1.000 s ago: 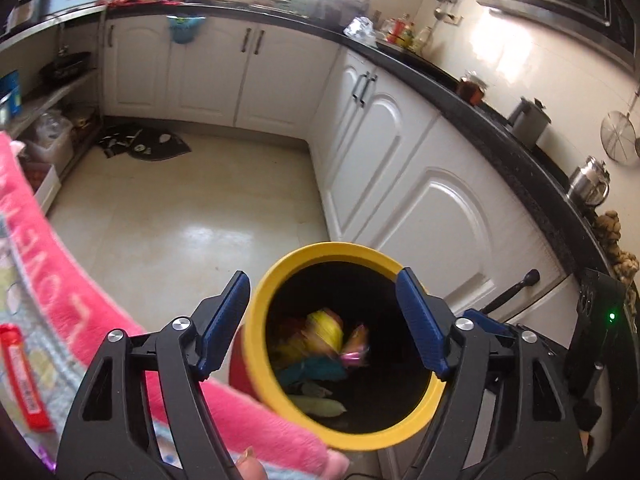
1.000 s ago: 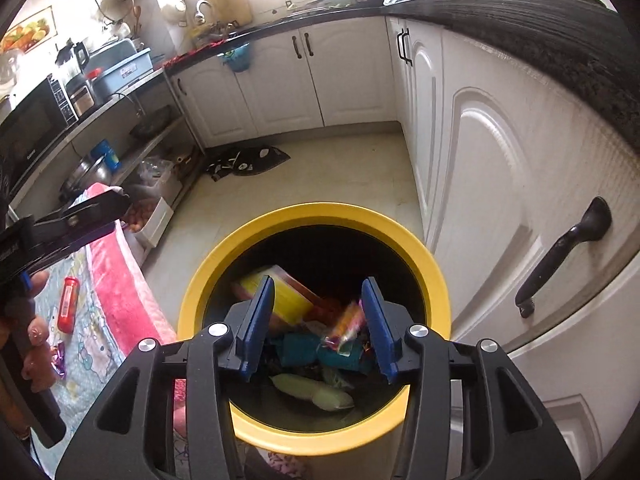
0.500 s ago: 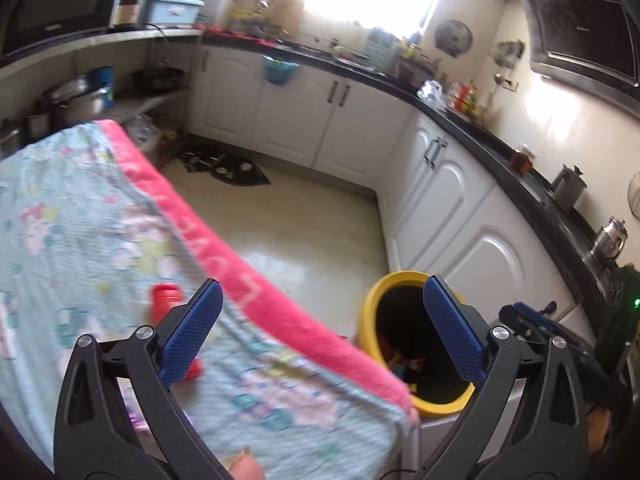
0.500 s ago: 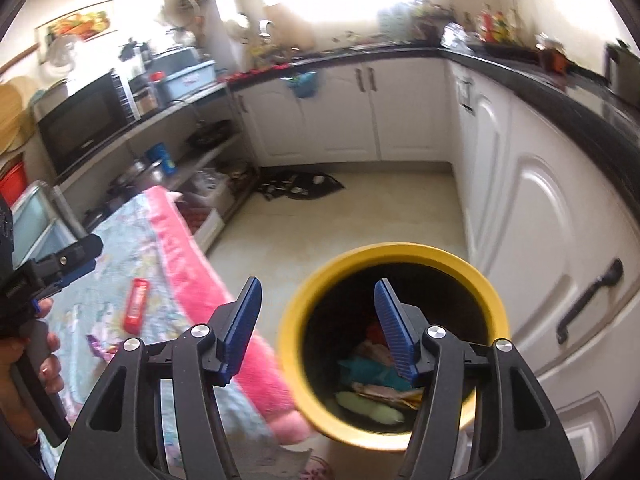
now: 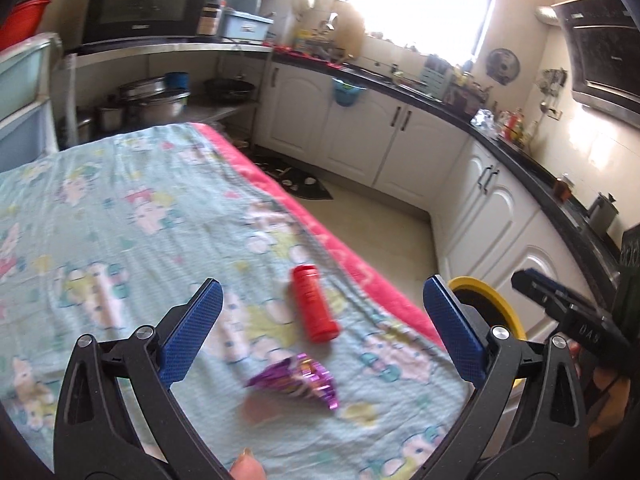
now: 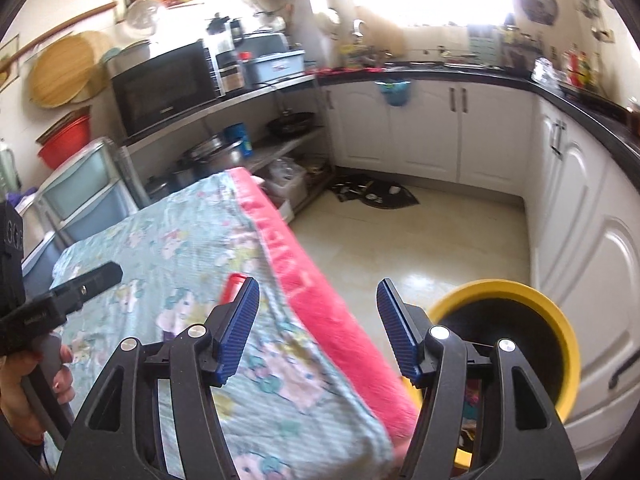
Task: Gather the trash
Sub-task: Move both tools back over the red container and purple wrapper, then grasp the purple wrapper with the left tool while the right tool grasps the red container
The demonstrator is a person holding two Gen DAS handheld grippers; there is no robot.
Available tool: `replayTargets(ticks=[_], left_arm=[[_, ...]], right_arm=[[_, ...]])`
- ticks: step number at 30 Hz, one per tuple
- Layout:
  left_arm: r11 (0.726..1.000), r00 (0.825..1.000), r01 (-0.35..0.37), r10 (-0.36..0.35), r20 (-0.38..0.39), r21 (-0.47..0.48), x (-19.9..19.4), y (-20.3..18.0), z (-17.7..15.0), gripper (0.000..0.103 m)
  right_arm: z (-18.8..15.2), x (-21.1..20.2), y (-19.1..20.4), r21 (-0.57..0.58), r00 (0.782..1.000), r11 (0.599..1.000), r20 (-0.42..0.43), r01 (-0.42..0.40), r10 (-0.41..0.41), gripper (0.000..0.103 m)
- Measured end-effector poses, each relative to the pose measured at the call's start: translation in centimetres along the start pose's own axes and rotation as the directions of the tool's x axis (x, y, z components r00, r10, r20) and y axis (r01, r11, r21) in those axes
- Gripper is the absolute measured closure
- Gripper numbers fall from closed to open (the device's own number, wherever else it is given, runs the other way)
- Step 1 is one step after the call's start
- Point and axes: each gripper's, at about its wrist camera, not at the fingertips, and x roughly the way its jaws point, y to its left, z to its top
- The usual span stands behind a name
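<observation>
Your left gripper hangs over the table with its jaws spread wide and nothing between them. Right in the gap, at the near edge of the flowered cloth, lies a purple foil wrapper, crumpled and shiny. Just beyond it is a red bottle on its side, cap pointing to the far end. The two sit close but apart.

That wrapper looks feather-light and crinkly, so I'd expect it to flatten or skid under a pad; pinch it across the bunched middle. The bottle looks stiff and round, likely to roll on the cloth, so take it across the body, not the ends.

Your right gripper is also open, moderately wide, carrying nothing, and hovers over the cloth's pink border at the right edge of the table. From there only the top of the bottle peeks past the left finger.

Down on the floor to the right, close beside the table and the white cabinets, stands the yellow-rimmed bin. A little colourful litter shows low inside it, mostly hidden behind your right gripper.
</observation>
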Motion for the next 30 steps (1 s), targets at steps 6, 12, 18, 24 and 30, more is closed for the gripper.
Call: replayTargets(ticks=[6,12,18,24,30], left_arm=[[0.998,0.999,-0.053,0.053,-0.006,-0.044,-1.3,3.3,-1.0,0.011],[0.995,0.997,-0.070,0.067,-0.047,-0.071,-1.6,5.0,-3.1,0.011],[0.995,0.994,-0.027,0.016,-0.112,-0.100,-1.2,5.3,-5.3,0.011],[0.988,0.983,0.027,-0.054,-0.178,-0.153,0.6,4.8,-6.8,0.017],[0.979,0.967,0.067,-0.112,-0.230,-0.193,3.2,4.2,-7.7,0.039]], right_arm=[[1.0,1.5,3.2,-0.074,0.999,0.996,-0.022,-0.044,0.043,0.044],[1.3,2.9,5.5,-0.125,0.996,0.989,-0.051,-0.084,0.078,0.044],[1.4,5.0,6.6,-0.151,0.989,0.980,-0.095,-0.128,0.114,0.044],[1.0,7.6,7.1,-0.167,0.973,0.969,-0.172,-0.181,0.152,0.044],[0.5,10.5,6.7,-0.158,0.951,0.962,-0.250,-0.224,0.181,0.044]])
